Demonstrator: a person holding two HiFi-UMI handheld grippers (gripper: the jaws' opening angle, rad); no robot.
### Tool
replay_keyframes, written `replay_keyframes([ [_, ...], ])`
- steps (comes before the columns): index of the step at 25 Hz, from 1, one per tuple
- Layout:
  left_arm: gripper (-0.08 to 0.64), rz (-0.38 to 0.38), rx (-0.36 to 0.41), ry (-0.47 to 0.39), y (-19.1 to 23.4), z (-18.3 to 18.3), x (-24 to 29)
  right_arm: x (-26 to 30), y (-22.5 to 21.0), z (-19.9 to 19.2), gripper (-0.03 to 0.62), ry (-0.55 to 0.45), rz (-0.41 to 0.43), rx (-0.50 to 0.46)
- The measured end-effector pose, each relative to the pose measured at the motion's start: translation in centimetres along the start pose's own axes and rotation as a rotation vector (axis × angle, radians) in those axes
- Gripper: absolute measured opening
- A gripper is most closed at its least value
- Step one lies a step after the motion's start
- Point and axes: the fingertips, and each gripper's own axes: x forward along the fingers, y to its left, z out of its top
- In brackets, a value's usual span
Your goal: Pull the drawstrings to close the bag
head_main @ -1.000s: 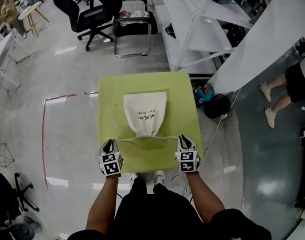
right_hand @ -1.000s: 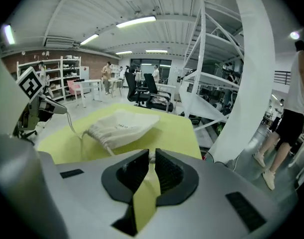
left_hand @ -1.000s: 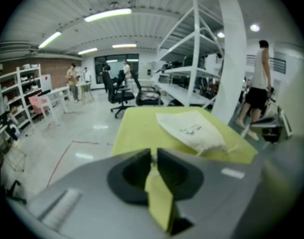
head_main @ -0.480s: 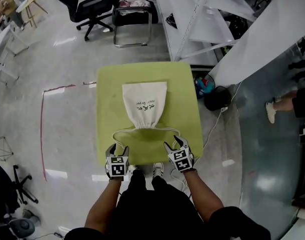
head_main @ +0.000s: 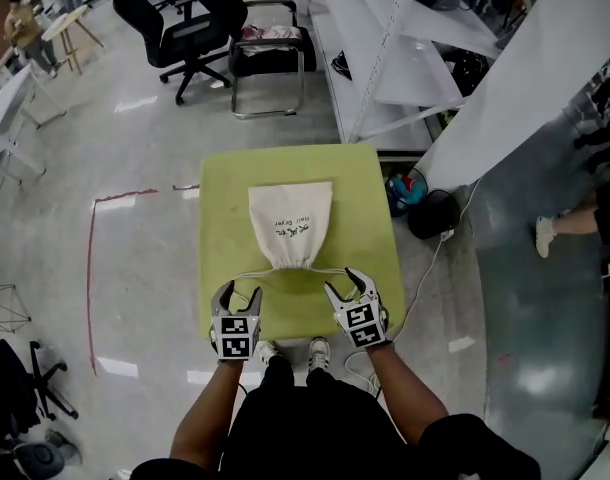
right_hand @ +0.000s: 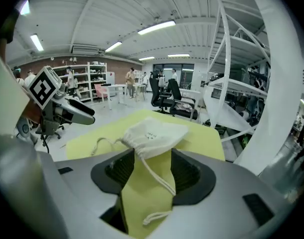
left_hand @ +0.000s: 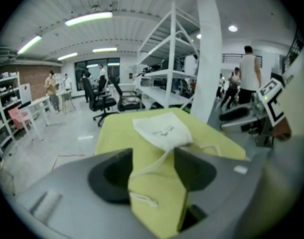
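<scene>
Left gripper (head_main: 236, 290) and right gripper (head_main: 346, 282), low in frame, had just opened wide, drawstrings (right_hand: 158, 177) loose between their jaws (bag (head_main: 290, 223) cinched).

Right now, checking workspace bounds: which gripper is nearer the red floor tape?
Left. The left gripper is at the table side facing the red floor tape; the right gripper is at the other side.

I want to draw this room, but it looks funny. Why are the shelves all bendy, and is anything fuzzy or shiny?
Left gripper view: the wide lens bends the shelves and darkens the corners, and the whole picture is slightly fuzzy. Right gripper view: same bending, but sharper, so the bag looks crisp. Head view: lights glare as white patches on the shiny floor.
</scene>
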Motion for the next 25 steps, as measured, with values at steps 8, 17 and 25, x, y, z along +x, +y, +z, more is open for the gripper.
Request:
replay_keyframes([
  [8, 0.191, 0.041, 0.072, -0.239, -0.8, 10.4, -3.2, -1.8, -0.4, 9.7, 0.169, -0.202, -0.031, -0.049],
  [17, 0.006, 0.083, 0.017, -0.415, 1.1, 16.9, -7.4, -5.8, -0.2, 18.6, 0.006, -0.407, -0.066, -0.088],
  [25, 0.006, 0.064, -0.031, -0.448, 1.8, 18.1, -9.0, -8.2, 0.1, 21.7, 0.005, -0.504, -0.098, -0.115],
])
